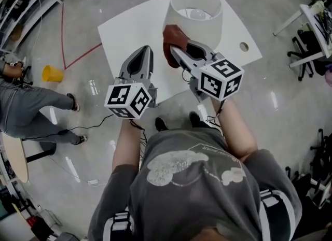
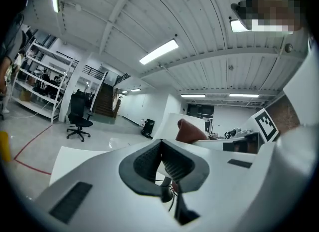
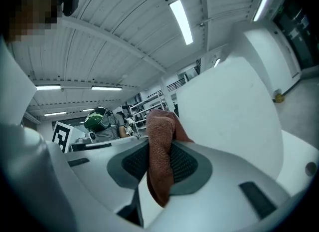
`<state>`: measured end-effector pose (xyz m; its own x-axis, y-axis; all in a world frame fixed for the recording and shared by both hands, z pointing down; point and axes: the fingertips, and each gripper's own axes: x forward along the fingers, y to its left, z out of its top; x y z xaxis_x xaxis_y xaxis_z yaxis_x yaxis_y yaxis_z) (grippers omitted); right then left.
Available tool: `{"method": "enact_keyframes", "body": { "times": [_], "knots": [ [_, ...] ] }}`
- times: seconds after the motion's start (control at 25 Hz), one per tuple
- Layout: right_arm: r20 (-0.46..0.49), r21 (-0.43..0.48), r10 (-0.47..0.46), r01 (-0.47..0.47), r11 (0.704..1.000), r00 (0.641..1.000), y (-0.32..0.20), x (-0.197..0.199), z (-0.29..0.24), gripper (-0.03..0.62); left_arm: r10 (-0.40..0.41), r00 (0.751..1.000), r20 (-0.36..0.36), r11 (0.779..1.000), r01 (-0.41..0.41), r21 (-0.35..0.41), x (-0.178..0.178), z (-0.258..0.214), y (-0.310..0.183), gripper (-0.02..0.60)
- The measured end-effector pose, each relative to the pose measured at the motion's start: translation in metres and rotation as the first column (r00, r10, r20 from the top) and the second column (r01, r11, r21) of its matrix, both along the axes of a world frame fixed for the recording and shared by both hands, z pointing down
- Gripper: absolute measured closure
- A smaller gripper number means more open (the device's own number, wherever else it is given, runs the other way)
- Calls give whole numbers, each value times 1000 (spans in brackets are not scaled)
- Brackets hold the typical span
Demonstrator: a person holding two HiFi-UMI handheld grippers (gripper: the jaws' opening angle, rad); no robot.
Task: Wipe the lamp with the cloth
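Note:
A white lamp with a round shade (image 1: 196, 14) stands on a white table (image 1: 135, 32); the same shade (image 3: 234, 111) fills the right of the right gripper view. My right gripper (image 1: 175, 52) is shut on a reddish-brown cloth (image 1: 173, 43), and the cloth (image 3: 160, 151) rests against the near side of the shade. My left gripper (image 1: 141, 58) is shut with nothing between its jaws and hovers over the table left of the lamp. In the left gripper view its jaws (image 2: 162, 163) meet, with the cloth (image 2: 191, 131) seen beyond.
The table has a round hole (image 1: 244, 46) near its right corner. On the floor lie a yellow cup (image 1: 51, 73) and red tape lines (image 1: 78, 58). A seated person (image 1: 31, 110) is at the left. Office chairs and shelving stand around the room's edges.

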<state>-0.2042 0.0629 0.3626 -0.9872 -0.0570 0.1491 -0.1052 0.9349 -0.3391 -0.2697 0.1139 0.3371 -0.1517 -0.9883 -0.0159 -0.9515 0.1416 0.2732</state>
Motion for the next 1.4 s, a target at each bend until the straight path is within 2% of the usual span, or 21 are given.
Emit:
{"method": "enact_keyframes", "body": {
  "times": [0.4,0.64,0.84,1.08,1.4],
  "knots": [
    [-67,-34,145,-147,989,987,5,-28,45,502,82,995,-57,996,-84,-26,-44,29,21,574],
    [-126,-70,223,-233,970,967,6,-29,74,502,139,988,-75,989,-142,-46,-54,40,25,574],
    [-146,-61,260,-271,961,955,20,-29,74,502,176,980,-91,982,-182,-59,-54,49,31,574],
    [-107,-46,210,-216,975,972,32,-26,57,502,177,982,-64,983,-180,-40,-46,37,21,574],
    [29,-19,195,-195,981,980,8,-25,-13,502,129,991,13,992,-130,0,-41,-7,4,574]
  ]
}}
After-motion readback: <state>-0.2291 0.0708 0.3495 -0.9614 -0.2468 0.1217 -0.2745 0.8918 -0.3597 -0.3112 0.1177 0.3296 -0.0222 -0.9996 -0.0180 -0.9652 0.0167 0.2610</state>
